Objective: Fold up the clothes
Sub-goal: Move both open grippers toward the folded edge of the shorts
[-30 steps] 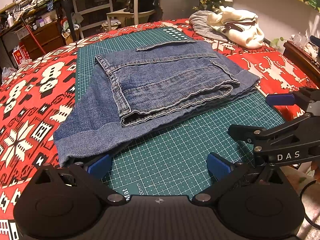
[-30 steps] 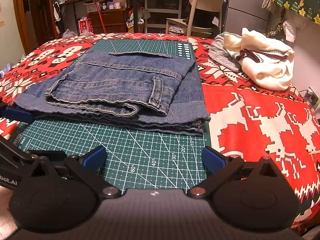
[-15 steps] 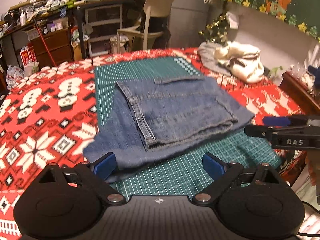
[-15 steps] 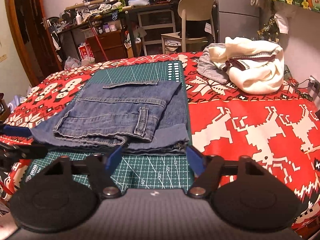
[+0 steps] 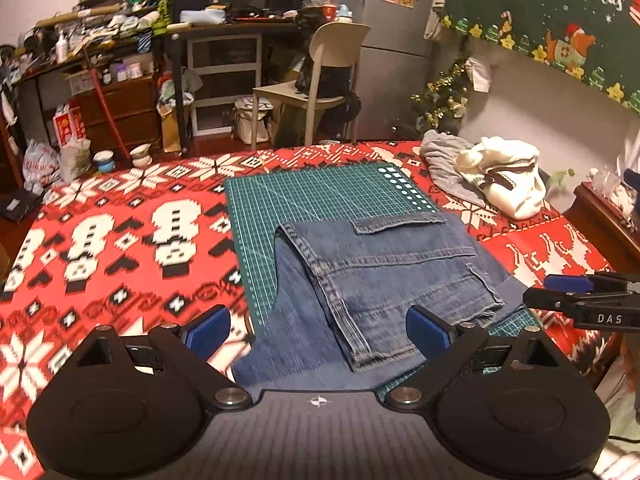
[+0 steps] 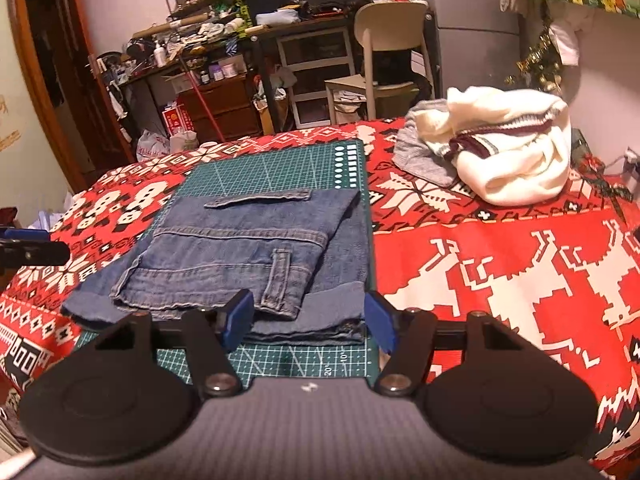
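Here, the left gripper [image 5: 318, 330] hovers wide apart and empty above folded blue jeans [image 5: 384, 284], which lie finished on the green cutting mat [image 5: 320, 192]; the right gripper [image 6: 310, 320], closing on nothing, hangs nearby, while a cream sweater [image 6: 516, 160] and grey garment [image 6: 420, 156] wait unfolded on the red cloth.

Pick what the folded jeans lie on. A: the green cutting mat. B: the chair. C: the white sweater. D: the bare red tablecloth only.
A: the jeans rest mostly on the green cutting mat, whose grid shows beyond and in front of them; the sweater lies apart.
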The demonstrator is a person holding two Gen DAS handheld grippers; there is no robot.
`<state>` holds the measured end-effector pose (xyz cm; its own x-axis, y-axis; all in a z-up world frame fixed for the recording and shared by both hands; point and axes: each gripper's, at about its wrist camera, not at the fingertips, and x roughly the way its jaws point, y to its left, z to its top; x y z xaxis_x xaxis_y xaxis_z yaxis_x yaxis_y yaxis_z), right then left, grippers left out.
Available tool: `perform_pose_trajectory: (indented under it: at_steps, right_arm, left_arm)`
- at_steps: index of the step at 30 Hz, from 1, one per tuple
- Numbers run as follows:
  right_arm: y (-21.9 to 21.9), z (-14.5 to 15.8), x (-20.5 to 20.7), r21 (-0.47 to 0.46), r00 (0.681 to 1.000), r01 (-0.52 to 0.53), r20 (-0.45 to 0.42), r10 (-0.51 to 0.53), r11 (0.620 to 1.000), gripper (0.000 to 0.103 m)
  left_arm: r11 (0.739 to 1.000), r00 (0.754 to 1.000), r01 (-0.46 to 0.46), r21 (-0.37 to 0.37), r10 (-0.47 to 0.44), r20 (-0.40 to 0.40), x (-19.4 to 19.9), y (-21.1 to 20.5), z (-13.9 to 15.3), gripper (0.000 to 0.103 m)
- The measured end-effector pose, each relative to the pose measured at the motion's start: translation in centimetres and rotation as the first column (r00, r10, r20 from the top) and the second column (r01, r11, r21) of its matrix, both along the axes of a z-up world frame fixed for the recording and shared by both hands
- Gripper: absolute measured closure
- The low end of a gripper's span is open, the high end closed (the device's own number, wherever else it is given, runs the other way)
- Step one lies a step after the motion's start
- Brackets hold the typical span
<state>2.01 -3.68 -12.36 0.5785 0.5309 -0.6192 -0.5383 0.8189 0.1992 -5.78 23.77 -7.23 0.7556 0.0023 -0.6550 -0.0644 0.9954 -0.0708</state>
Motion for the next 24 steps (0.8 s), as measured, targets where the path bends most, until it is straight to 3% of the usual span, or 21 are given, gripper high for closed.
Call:
perform_pose_trajectory:
  at_steps: [3,11,15,24]
  right_arm:
    - [-0.2,-0.1,0.5,0.012,1.000,0.010,-0.012,-0.010,1.000,0.039]
    - [-0.6,-0.4,1.3,0.031,0.999,0.018,-0.035,-0.017,0.999,0.040]
    - [-0.6,-0.5,1.5,0.025,0.999,0.020,-0.041,-0.019,1.000,0.040]
    - [-0.9,-0.9,1.7,0.022,0.998,0.037,-0.051,-0.035,0.999,0.038]
  left_arm:
    - [1.000,1.000,0.025,0.010,-0.025,0.001,1.1,0.6,-0.1,0.008]
    - [0.998,0.995,-0.038,0.043,0.042,-0.093,3.9,2.4,-2.3,0.009]
    - [0.998,0.988,-0.057,-0.003,0.056,-0.144,4.5,3.0,-3.1,0.012]
    - [0.999,0.987,-0.037,0.032,0.042,-0.154,4.1,2.2,-3.3,0.012]
